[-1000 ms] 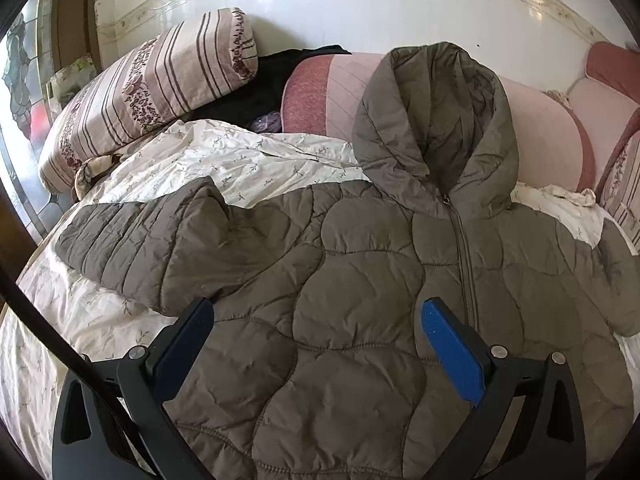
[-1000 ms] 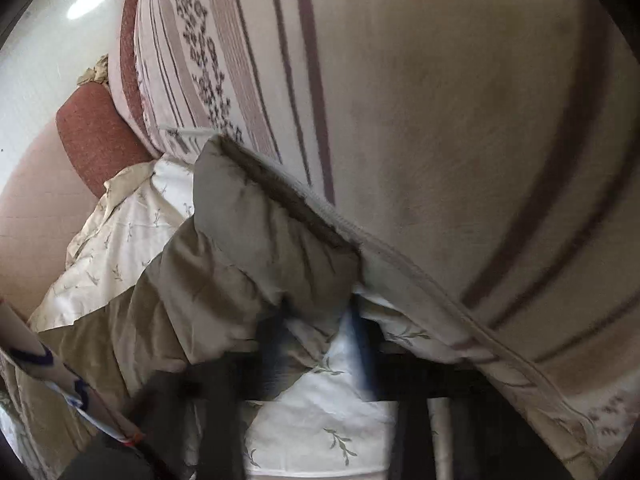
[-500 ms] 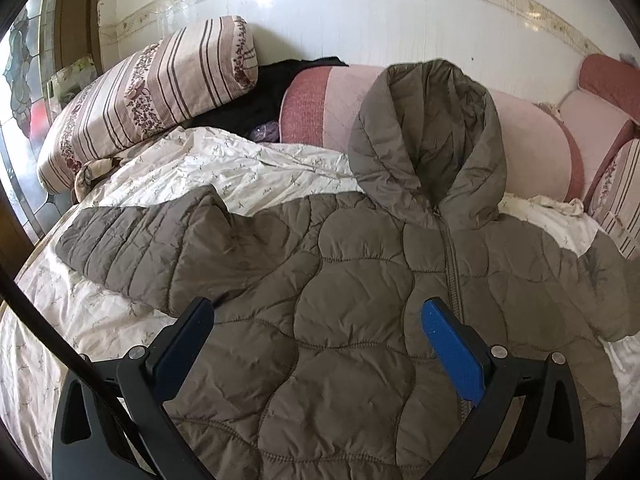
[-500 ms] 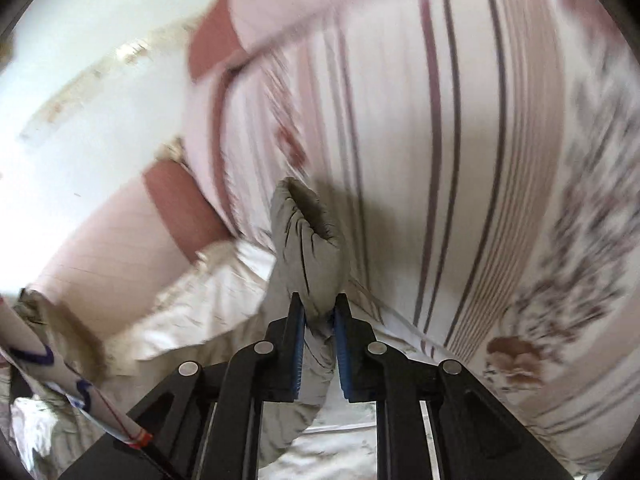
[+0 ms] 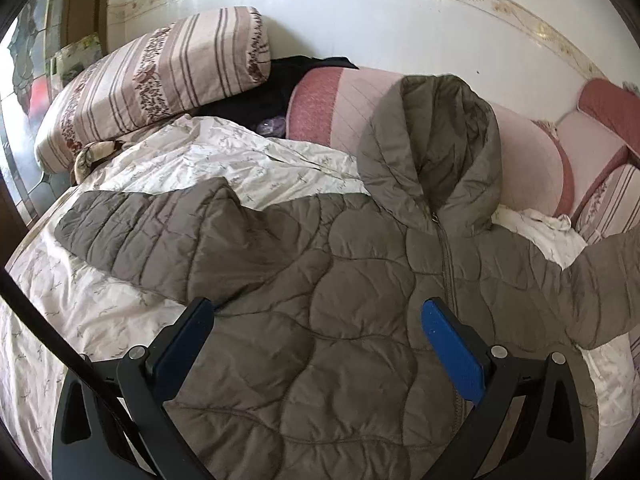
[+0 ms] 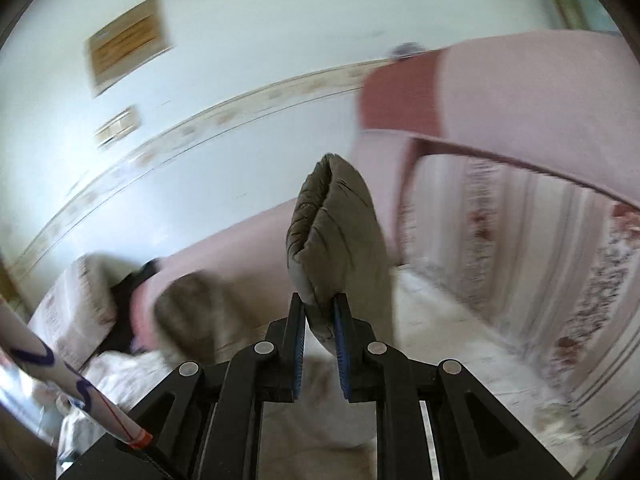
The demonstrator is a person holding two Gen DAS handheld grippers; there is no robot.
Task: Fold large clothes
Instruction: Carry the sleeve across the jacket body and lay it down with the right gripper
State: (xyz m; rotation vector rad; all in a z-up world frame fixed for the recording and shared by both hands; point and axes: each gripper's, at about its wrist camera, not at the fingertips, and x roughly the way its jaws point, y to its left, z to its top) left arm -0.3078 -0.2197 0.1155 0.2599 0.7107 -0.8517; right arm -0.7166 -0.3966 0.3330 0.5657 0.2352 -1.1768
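The grey quilted jacket (image 5: 328, 300) lies front up on the bed (image 5: 80, 320), hood against the pink bolster (image 5: 520, 152). The right gripper (image 6: 320, 320) pinches its right sleeve cuff (image 6: 332, 232), raised; slick padding could slip free, I reckon. The left gripper (image 5: 316, 344) hovers spread, holding nothing. Only the left view shows the whole jacket; only the right shows the pinch.

In the left wrist view, we lose the jacket (image 5: 340, 280) hem behind the left gripper (image 5: 316, 320) at six o'clock; its sleeve (image 5: 608, 280) runs off at three o'clock. Right view: blurred pillows (image 6: 540, 240).
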